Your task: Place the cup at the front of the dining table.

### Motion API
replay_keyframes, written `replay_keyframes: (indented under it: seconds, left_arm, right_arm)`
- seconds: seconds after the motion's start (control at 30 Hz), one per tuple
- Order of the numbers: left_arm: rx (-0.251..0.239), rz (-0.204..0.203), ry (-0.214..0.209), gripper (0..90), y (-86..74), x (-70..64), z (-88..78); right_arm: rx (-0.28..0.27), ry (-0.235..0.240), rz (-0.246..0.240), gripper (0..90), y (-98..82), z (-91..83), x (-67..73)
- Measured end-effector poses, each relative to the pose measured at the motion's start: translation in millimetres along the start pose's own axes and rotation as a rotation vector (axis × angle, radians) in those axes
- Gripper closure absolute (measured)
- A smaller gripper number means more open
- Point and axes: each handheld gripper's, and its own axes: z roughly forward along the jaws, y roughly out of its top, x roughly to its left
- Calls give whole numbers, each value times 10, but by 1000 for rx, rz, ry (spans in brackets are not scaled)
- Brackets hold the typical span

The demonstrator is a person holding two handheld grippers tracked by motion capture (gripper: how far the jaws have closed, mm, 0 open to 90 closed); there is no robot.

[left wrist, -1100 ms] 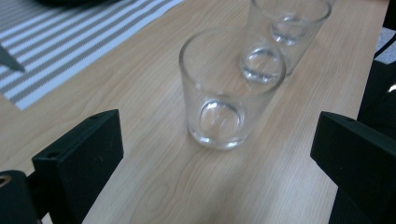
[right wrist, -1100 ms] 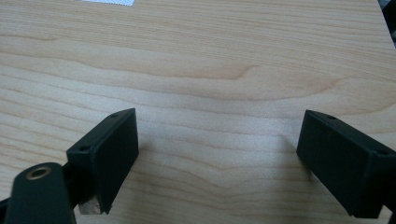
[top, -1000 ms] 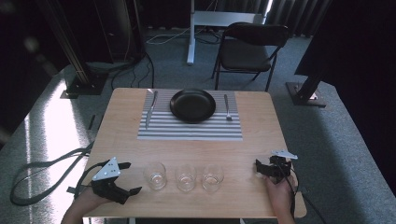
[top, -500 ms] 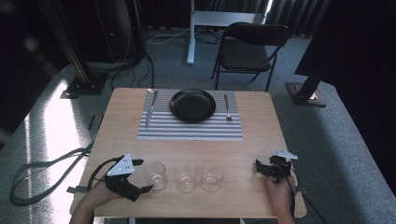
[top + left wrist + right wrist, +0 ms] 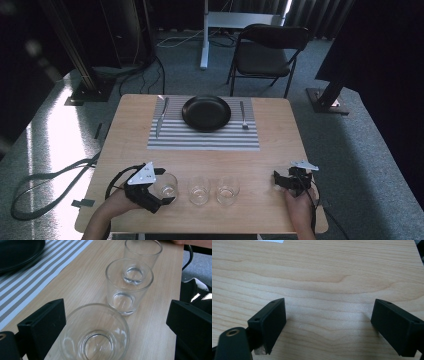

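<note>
Three clear glasses stand in a row near the table's front edge: a left glass point(image 5: 168, 186), a middle glass point(image 5: 199, 190) and a right glass point(image 5: 228, 189). My left gripper point(image 5: 161, 188) is open, and its jaws reach around the left glass point(image 5: 96, 336) with a gap on each side. Beyond it, the left gripper view lines up the middle glass point(image 5: 128, 287) and the right glass point(image 5: 142, 255). My right gripper point(image 5: 278, 180) rests open near the front right of the table. In its own view, the right gripper point(image 5: 328, 315) has bare wood between the jaws.
A striped placemat point(image 5: 200, 140) lies at the far side of the wooden table point(image 5: 270, 150). It carries a black plate point(image 5: 206, 112), a knife point(image 5: 160, 117) to the left and a fork point(image 5: 243, 116) to the right. A folding chair point(image 5: 267, 52) stands behind the table.
My left gripper has slid to the right along the table's front edge until its jaws flank the left glass. The right gripper and the glasses have stayed in place.
</note>
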Motion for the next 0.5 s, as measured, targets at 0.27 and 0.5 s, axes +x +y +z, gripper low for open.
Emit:
replay_keyframes:
  seconds: [0.27, 0.5]
  left_arm:
    - [18, 16, -20, 29, 107, -19, 117]
    - [32, 30, -19, 29, 158, -26, 204]
  right_arm:
    - [0, 0, 0, 121, 0, 0, 0]
    - [0, 0, 0, 121, 0, 0, 0]
